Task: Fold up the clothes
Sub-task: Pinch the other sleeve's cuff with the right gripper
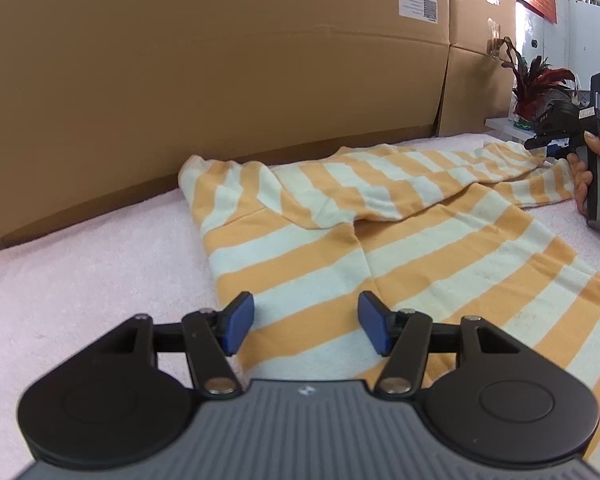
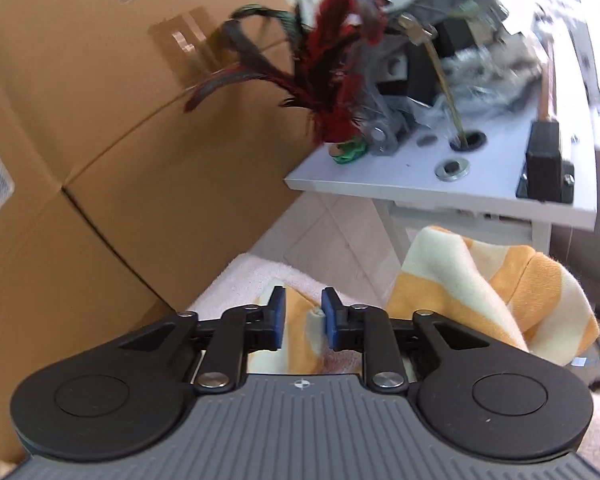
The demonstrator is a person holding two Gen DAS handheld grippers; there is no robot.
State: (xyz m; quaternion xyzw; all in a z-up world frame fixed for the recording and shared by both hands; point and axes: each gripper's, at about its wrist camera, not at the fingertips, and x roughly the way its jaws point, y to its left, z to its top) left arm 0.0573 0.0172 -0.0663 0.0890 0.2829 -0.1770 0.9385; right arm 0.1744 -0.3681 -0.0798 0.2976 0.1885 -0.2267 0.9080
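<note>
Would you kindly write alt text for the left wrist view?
An open left hand-held gripper hovers over an orange-and-white striped garment spread on a pink towel. Cardboard boxes stand behind; the right hand-held gripper meets the garment's far end.

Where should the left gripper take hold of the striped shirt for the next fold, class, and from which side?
Probably the shirt's left side edge, low and from the left over the pink towel. That edge lies flat and free there, just ahead of the open left gripper. The right gripper is already at the far sleeve.
</note>
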